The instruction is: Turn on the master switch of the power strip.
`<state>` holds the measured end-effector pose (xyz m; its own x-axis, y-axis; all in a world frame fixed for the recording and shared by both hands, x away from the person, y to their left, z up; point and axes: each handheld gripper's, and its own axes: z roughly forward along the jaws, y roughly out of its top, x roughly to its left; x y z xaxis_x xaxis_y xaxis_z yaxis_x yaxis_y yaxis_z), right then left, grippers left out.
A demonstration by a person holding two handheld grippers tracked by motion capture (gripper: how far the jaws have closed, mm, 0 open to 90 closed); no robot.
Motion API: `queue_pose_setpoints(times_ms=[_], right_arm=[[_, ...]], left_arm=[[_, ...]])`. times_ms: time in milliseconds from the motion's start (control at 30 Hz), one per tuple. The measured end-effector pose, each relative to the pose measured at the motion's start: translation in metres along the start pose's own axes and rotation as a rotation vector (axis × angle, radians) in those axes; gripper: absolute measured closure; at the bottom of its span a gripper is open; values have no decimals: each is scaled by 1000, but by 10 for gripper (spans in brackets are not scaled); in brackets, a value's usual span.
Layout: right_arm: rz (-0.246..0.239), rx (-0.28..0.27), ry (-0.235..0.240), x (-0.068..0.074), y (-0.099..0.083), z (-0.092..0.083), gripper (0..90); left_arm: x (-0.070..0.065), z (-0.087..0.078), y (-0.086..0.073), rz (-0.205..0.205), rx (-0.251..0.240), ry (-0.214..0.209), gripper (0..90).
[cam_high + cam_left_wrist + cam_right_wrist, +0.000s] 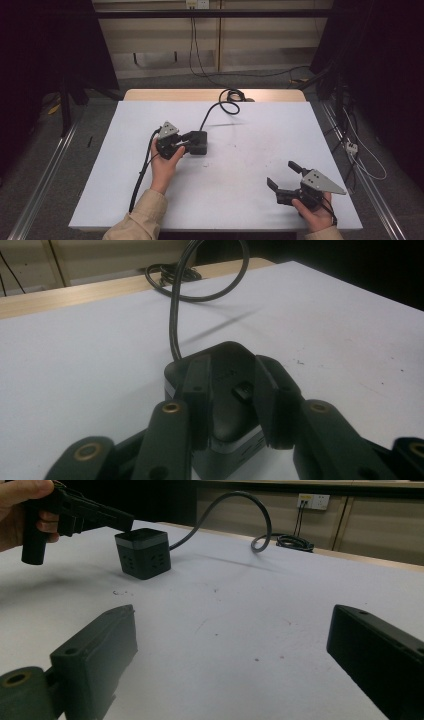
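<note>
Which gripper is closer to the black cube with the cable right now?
Left. The left gripper has its jaws over the top of the black cube, one on either side. The right gripper rests far off near the table's front right corner, jaws wide apart and holding nothing.

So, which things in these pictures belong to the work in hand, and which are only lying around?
In the work:
- black cube socket with its cable
- left gripper, jaws on either side of the cube's top
- right gripper, open, waiting apart

Only around:
- wall outlet
- white table
- floor cables
</note>
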<state>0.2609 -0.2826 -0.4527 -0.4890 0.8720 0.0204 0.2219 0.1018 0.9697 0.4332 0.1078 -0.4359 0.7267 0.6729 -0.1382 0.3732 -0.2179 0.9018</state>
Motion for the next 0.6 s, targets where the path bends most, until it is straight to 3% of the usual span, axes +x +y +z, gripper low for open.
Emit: queue_pose_setpoints(times_ms=[600], right_arm=[[-2,0,2,0,0,0,54]], left_arm=[[1,0,0,0,-2,-7,799]])
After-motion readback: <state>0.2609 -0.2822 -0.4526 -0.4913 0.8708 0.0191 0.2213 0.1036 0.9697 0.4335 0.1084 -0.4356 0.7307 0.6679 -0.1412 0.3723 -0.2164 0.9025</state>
